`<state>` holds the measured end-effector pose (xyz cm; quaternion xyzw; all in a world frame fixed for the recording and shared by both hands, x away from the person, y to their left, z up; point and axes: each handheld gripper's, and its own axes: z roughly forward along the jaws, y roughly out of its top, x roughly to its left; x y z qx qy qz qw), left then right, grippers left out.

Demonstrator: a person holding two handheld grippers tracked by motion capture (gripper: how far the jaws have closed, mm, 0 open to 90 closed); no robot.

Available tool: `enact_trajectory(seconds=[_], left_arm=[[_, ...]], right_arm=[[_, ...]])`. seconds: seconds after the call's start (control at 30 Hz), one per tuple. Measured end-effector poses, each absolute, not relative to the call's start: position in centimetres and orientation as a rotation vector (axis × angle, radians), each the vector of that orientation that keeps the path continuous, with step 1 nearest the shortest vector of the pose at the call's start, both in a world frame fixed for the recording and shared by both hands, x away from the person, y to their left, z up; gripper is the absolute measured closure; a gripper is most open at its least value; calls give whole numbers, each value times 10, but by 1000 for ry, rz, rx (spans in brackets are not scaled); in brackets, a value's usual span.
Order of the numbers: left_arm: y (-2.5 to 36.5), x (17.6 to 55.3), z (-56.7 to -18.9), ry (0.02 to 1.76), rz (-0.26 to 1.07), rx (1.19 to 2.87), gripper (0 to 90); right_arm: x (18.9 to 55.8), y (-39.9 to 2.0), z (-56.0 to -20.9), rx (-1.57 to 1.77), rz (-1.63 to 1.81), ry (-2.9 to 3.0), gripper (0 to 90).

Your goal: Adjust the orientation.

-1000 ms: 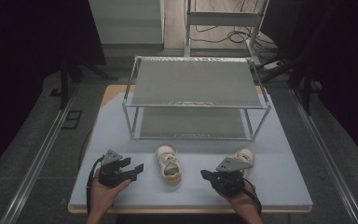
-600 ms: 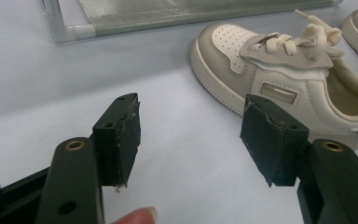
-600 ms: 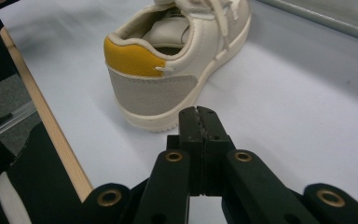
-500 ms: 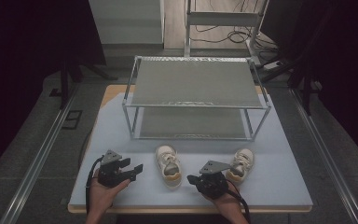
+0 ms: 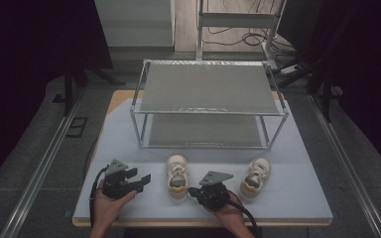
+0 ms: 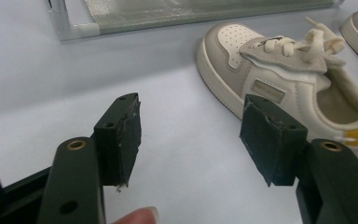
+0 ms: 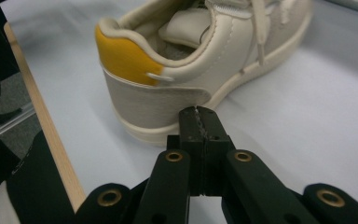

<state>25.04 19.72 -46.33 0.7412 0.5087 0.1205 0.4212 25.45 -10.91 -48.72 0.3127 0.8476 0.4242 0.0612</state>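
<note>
Resting: left claw (image 5: 141, 179) is sitting gaping, empty, near the counter's (image 5: 302, 198) front edge.
Closing in: right claw (image 7: 199, 122), jaws together, is nosing at the left shoe's (image 5: 177, 176) heel.
Room: open counter is lying between the shoes and the rack (image 5: 208, 99).

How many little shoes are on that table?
2: one cream sneaker with a yellow heel in front of the rack's middle, the other cream sneaker to its right.

Left tongs (image 5: 141, 179) and right tongs (image 5: 192, 191): matte black bodies, each topped by a grey three-cornered plate and trailing a black cable. Jaw arms carry brass-ringed holes; square black pads (image 6: 129, 135) show worn, frayed edges.
</note>
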Motion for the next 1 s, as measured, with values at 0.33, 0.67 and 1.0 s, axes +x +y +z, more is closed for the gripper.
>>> enact_trajectory(seconds=[0.33, 0.67, 1.0], left_arm=[[203, 252, -464, 1286, 285, 1839, 377], [207, 255, -468, 1294, 266, 1833, 368], [210, 256, -468, 1298, 262, 1825, 365]], right_arm=[[258, -76, -495, 876, 1326, 2624, 895], [259, -69, -495, 852, 1328, 2623, 883], [256, -112, -486, 967, 1317, 2473, 873]])
